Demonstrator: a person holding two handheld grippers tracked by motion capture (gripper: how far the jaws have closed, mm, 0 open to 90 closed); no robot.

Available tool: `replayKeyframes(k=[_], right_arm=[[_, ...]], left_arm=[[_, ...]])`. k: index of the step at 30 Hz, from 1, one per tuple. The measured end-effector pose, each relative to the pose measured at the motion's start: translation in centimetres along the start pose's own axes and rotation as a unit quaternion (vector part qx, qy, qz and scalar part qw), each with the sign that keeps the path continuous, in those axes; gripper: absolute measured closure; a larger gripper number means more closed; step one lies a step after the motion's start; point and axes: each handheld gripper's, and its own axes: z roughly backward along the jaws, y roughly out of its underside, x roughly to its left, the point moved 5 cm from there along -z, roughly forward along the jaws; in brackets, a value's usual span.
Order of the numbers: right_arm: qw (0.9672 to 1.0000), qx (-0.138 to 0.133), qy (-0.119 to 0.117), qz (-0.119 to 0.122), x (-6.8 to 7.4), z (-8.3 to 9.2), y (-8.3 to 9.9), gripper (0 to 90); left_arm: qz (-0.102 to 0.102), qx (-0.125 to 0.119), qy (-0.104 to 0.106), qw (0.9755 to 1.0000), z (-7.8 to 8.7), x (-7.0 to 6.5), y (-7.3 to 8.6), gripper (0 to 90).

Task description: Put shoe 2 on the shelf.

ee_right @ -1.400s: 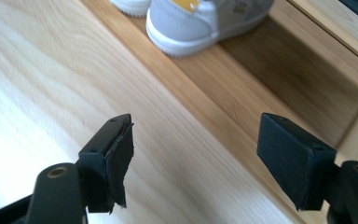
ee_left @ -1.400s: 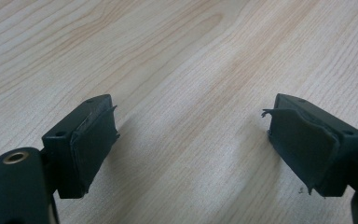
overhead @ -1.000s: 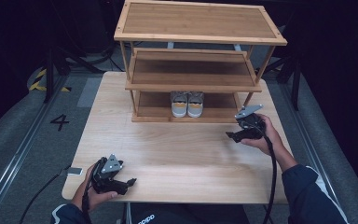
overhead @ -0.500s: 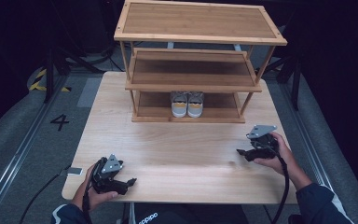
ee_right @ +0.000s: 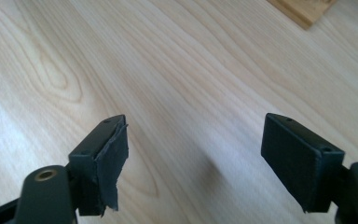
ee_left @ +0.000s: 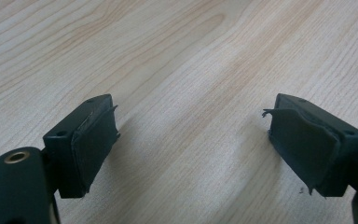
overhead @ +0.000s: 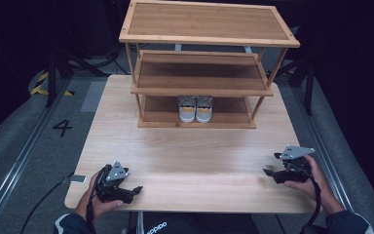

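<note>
The pair of small grey-and-white shoes with orange heel patches [overhead: 195, 108] stands side by side on the lowest shelf of the three-tier bamboo shoe rack [overhead: 209, 40], roughly at its middle and touching one another; the heels face the person's edge of the tabletop and the toes point away under the shelf above, so the long axis of each shoe runs front to back across the shelf, the two lying parallel; they sit flat on their soles, neither tipped nor askew. Judged from that, the stowing looks done: the pair is set squarely in place, the two upper shelves carry nothing, and no other shoe lies on the pale wood-grain tabletop [overhead: 190, 156]; what seems left is little more than bringing the hands to rest.

Both tools are well apart from the rack, near the front edge of the tabletop. The right gripper [overhead: 271, 163], in the person's right hand at the right front corner, has its jaws apart with nothing between them; they have just been opening further, and the right gripper view looks between the two black pads [ee_right: 112, 158] at bare wood, with a corner of the rack's base at the top. The left gripper [overhead: 137, 190], held in the left hand at the left front corner, likewise has its jaws spread wide over bare tabletop, nothing in them; the worn pads [ee_left: 95, 140] show frayed edges in the left gripper view. A small white tag [overhead: 78, 179] lies at the left edge of the tabletop, just beside the left hand.
</note>
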Motion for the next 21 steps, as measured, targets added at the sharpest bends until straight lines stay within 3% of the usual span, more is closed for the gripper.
replayKeyframes(k=[6, 7, 10, 14, 21], right_arm=[[0.9992, -0.018, -0.003, -0.037, -0.6, 0.6, 2.6, 22.8], [0.9982, -0.027, -0.007, -0.053, -0.8, 0.7, 3.5, 22.6], [0.9969, -0.032, -0.01, -0.071, -1.0, 0.5, 4.6, 21.2], [0.9939, -0.053, -0.019, -0.095, -1.2, 0.4, 5.1, 20.9], [0.9935, -0.054, -0.015, -0.099, -1.2, 0.3, 5.1, 20.7]], left_arm=[[0.0, 0.0, 0.0, 1.0, 0.0, 0.0, 0.0, 15.3], [0.001, 0.0, -0.001, 1.0, 0.0, 0.0, 0.0, 15.3], [0.001, 0.0, -0.002, 1.0, 0.0, 0.0, 0.0, 15.3], [0.001, 0.0, -0.001, 1.0, 0.0, 0.0, 0.0, 15.3], [0.005, -0.002, -0.006, 1.0, 0.0, -0.1, 0.1, 15.3]])
